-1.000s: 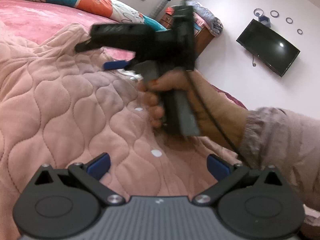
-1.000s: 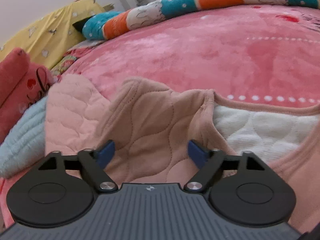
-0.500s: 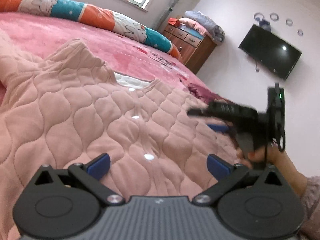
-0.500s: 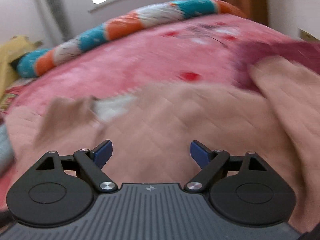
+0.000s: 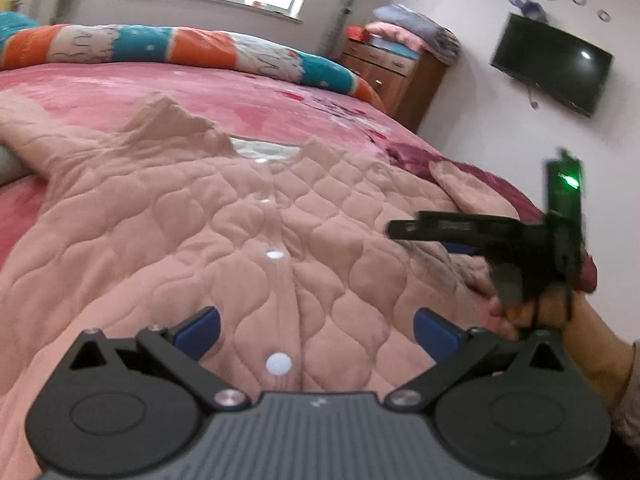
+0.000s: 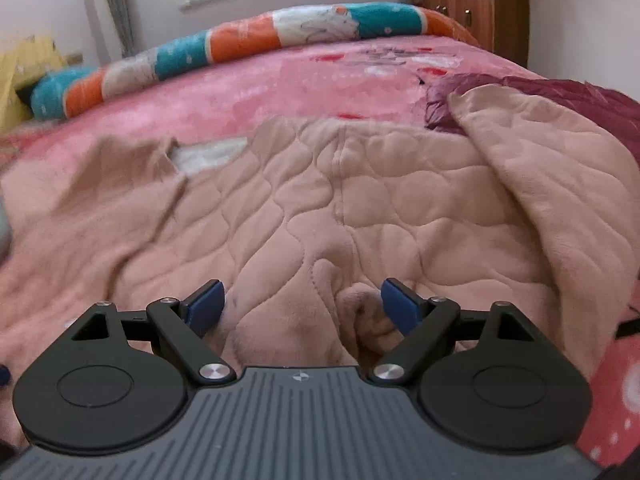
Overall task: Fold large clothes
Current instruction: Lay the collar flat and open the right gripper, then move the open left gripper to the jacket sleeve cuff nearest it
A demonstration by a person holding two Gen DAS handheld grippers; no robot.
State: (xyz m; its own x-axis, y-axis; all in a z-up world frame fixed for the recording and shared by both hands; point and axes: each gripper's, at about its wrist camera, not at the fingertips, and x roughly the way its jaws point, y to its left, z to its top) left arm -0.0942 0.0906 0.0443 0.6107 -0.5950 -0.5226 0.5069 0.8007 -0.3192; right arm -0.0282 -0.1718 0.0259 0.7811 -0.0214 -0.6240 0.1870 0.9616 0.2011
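Both tongs stand spread wide with nothing between their blue pads: the left tongs hover over the button line near the hem, and the right tongs sit low over a bunched fold of fabric at the garment's right side.

Largest in both views is the bed with its pink fleece cover, a rolled quilt in orange, teal and white lying along its far edge. Spread flat across the bed is the pink quilted jacket, its long axis running away from the cameras, collar and white lining toward the quilt, hem nearest the tongs. One sleeve lies folded in over the right part, resting partly on a maroon cloth.

Only the left view shows the wall television, the row of white buttons, and the right tool gripped in a hand. Only the right view shows yellow bedding at far left. A wooden cabinet appears in both. No writing is legible.
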